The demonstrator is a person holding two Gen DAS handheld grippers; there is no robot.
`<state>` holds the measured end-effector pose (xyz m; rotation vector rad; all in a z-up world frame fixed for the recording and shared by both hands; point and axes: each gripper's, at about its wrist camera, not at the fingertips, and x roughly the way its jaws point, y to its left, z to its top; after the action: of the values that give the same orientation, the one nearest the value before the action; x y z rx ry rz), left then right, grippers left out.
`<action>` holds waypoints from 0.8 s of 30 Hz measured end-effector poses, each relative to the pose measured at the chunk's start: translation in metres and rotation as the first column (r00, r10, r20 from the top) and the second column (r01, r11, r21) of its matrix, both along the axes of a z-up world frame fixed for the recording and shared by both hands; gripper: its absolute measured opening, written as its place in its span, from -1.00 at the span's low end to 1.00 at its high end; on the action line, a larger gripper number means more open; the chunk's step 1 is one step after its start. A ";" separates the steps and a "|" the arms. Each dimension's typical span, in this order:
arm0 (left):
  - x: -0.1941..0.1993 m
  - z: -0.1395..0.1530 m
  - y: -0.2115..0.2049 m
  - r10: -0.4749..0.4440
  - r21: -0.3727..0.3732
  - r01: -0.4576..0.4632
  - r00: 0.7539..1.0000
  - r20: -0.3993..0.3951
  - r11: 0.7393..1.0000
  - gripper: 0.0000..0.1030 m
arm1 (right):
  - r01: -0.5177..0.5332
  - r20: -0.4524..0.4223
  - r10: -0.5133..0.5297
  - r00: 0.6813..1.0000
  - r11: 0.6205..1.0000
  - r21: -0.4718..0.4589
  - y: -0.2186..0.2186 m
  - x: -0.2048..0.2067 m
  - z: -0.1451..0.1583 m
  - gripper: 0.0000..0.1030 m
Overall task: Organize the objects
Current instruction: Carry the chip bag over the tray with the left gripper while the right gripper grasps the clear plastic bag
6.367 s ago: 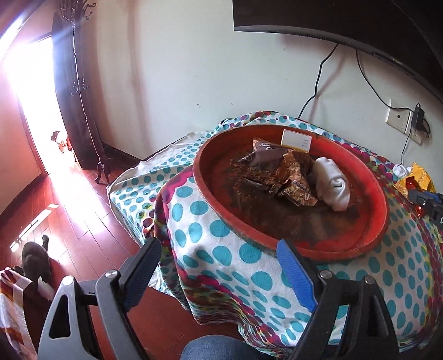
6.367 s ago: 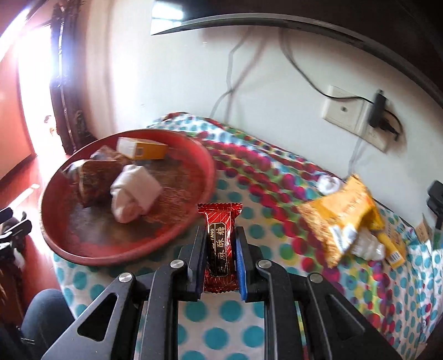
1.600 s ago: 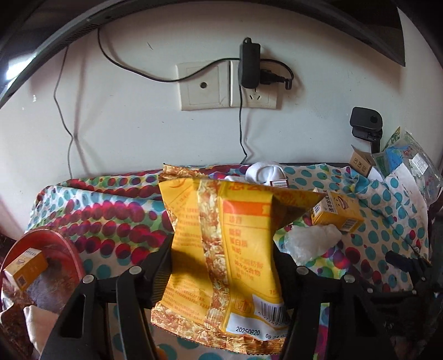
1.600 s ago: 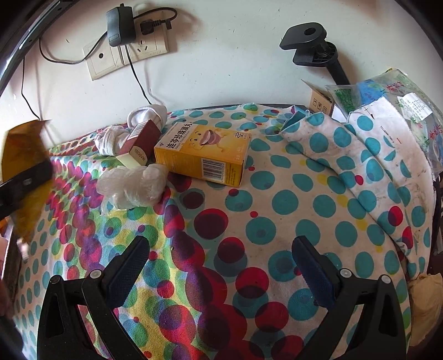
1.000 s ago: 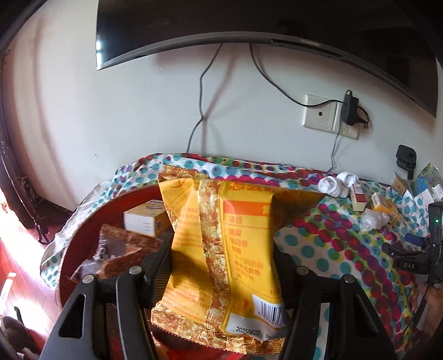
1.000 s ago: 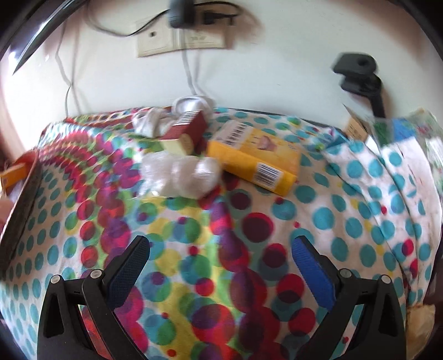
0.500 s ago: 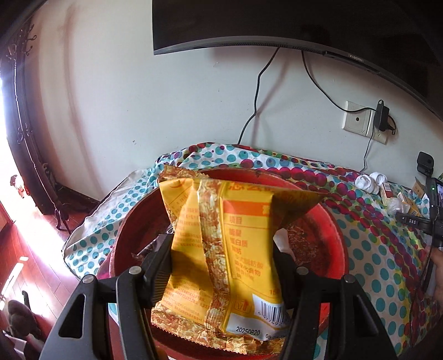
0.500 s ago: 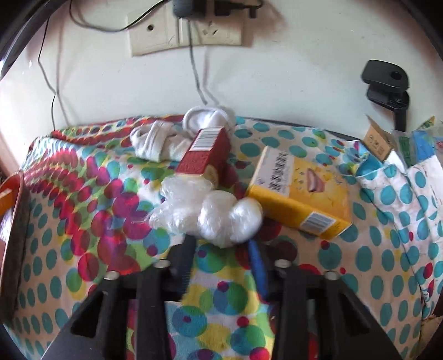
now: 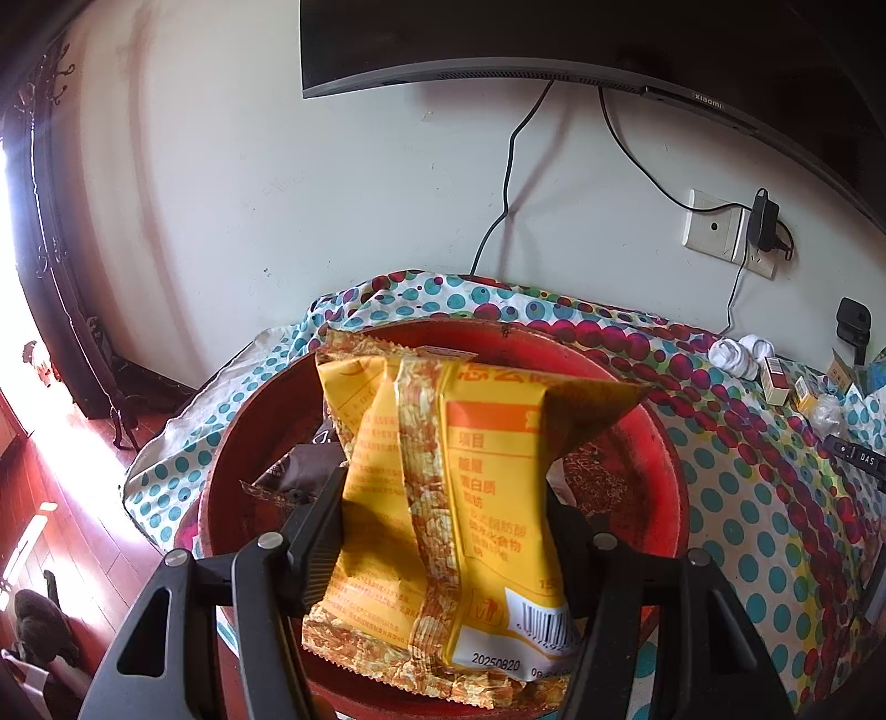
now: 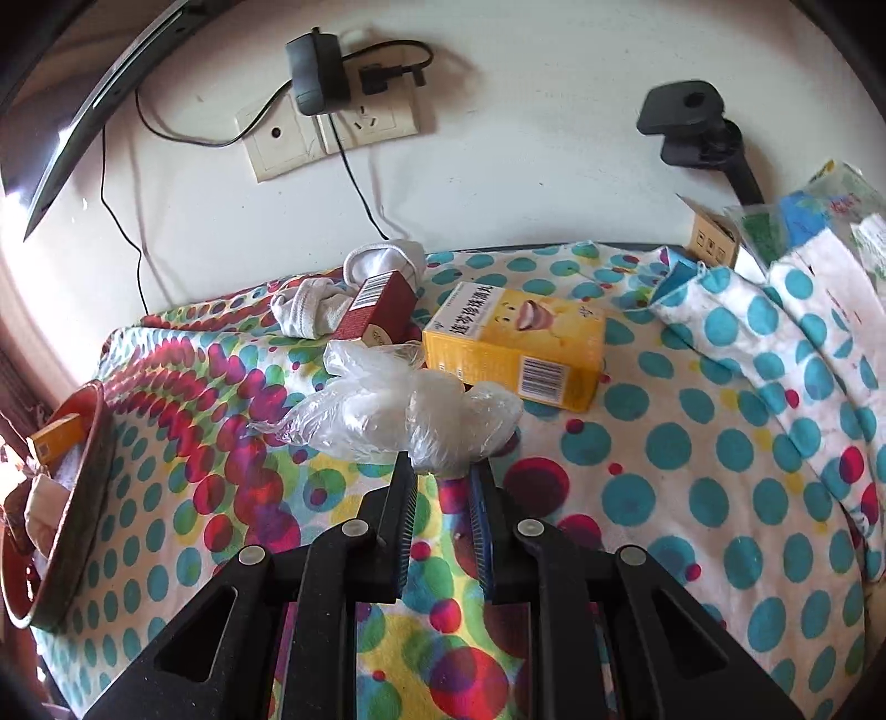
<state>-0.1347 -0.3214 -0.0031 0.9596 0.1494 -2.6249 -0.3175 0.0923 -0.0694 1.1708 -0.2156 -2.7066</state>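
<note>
My left gripper (image 9: 446,526) is shut on a yellow snack bag (image 9: 443,487) and holds it over the round red tray (image 9: 659,471). Brown wrappers (image 9: 302,471) lie in the tray behind the bag. My right gripper (image 10: 443,471) is shut on the near edge of a crumpled clear plastic bag (image 10: 398,415) on the dotted tablecloth (image 10: 664,471). Behind it lie a yellow box (image 10: 515,343), a red box (image 10: 379,313) and white socks (image 10: 332,299). The tray's rim (image 10: 83,476) shows at the far left of the right wrist view.
A wall socket with a charger (image 10: 326,116) and cables is behind the table. A black clamp mount (image 10: 698,127) and packets (image 10: 803,216) stand at the back right. A TV (image 9: 554,44) hangs above. The wooden floor (image 9: 50,498) lies left of the table.
My left gripper has carried the snack bag from the table's right side to above the red tray. My right gripper has moved to the plastic bag and closed on it.
</note>
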 end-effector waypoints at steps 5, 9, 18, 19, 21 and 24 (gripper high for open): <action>-0.005 -0.001 0.005 0.029 -0.034 -0.028 0.999 0.018 0.999 0.21 | 0.005 0.012 -0.005 1.000 0.999 -0.035 0.005 -0.001 -0.002 -0.66; -0.014 -0.004 0.005 0.053 -0.045 -0.052 0.998 0.042 0.998 0.21 | -0.023 -0.011 0.022 1.000 1.000 -0.020 -0.001 0.001 0.001 -0.66; -0.042 -0.002 0.001 0.107 -0.089 -0.101 0.992 0.070 0.991 0.21 | -0.055 -0.036 0.055 0.998 0.998 -0.013 -0.005 0.005 0.005 -0.66; -0.044 -0.002 0.000 0.114 -0.093 -0.107 0.991 0.072 0.990 0.21 | -0.052 -0.033 0.052 0.998 0.998 -0.023 -0.003 0.004 0.004 -0.66; -0.047 -0.001 0.000 0.124 -0.092 -0.117 0.990 0.075 0.989 0.21 | -0.045 -0.028 0.044 0.999 0.998 -0.042 0.000 0.004 0.003 -0.66; -0.054 0.000 0.004 0.125 -0.102 -0.116 0.989 0.078 0.988 0.21 | -0.040 -0.018 0.039 0.999 0.997 -0.062 0.003 0.002 0.002 -0.66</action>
<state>-0.1889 -0.3177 -0.0026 0.9943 0.0569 -2.4534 -0.3155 0.0950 -0.0675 1.1234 -0.2692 -2.6549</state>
